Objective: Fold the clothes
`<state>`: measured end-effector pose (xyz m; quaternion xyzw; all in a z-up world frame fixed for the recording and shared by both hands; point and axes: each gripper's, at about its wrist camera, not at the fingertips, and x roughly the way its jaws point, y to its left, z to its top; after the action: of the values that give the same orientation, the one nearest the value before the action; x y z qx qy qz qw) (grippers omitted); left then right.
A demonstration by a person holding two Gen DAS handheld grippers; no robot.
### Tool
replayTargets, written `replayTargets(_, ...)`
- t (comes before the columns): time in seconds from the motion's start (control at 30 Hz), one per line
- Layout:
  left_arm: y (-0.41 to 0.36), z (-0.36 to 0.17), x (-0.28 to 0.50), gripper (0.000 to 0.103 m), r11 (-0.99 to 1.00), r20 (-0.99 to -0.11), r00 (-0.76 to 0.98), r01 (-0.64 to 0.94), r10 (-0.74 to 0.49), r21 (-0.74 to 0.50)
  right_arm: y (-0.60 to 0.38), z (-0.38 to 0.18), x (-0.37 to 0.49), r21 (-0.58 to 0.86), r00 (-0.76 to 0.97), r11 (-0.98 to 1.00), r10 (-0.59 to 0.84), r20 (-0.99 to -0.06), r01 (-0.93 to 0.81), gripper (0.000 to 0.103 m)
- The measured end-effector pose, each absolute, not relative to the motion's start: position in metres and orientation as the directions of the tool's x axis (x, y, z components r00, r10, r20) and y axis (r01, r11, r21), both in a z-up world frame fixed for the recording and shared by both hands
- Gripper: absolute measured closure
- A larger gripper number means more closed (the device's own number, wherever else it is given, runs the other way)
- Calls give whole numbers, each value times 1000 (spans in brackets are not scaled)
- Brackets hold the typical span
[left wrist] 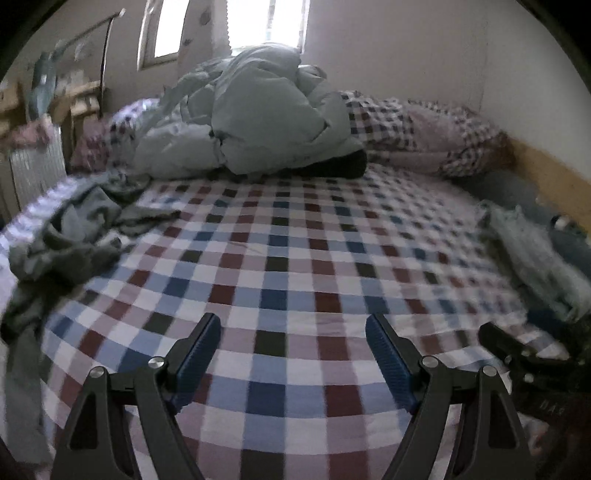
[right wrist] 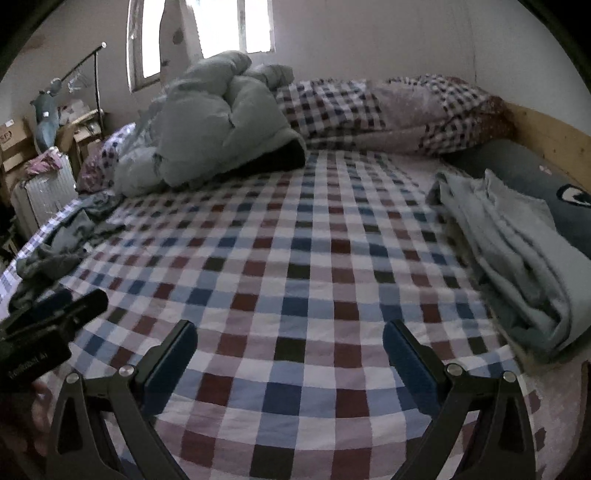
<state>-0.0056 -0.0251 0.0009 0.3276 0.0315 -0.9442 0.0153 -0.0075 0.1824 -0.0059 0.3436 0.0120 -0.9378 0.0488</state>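
My left gripper hangs low over the bed with its fingers spread wide, and only the checked sheet shows between them. My right gripper is the same: fingers spread wide, bare sheet in the gap, nothing pinched. Each gripper shows dark at the edge of the other's view, so the two sit side by side, near the closest edge of the bed.

Ahead and to the left of my left fingers lies a crumpled pile of grey-green clothes, loose and unfolded, trailing off the left side of the bed. It is apart from the fingers, not touching them. Ahead and to the right of my right fingers lies a stack of pale grey-blue garments, laid in flatter layers along the right side of the bed, near the finger but clear of it. Beyond that stack, against the wooden bed frame, rests a dark grey cushion.

Farther ahead, past the open stretch of sheet, a bulky pale green duvet is heaped up, with checked pillows to its right along the wall. Behind them a bright window lights the room.
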Motion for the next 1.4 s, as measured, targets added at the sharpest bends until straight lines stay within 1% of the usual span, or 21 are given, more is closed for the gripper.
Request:
replayTargets(0.07,-22,-3,-7,19,-999,-627,-779,33,-18,-12,182,-14,-13,8,-742,-996,-75,-666,93,0)
replayTargets(0.17,-22,-6,-8,19,-999,-636,-771,33,-18,-11,183,-21,-20,37,-711,-995,-94,-697,95,0)
replayTargets(0.6,-27,-18,-17,19,-999,-675,-738,47,-18,-25,182,-29,-24,5,-711,-997,-58,-700,77,0)
replayTargets(0.87,-31,-21,-21,19,-997,-695,-719,60,-13,-43,177,-31,-21,-21,-715,-995,-54,-697,95,0)
replayTargets(1.13,-27,-21,-19,16,-998,-690,-724,58,-18,-35,178,-32,-23,-28,-716,-994,-57,-695,106,0)
replayTargets(1.4,-29,-22,-20,15,-998,-693,-721,47,-7,-38,178,-35,-25,-40,-713,-992,-59,-699,122,0)
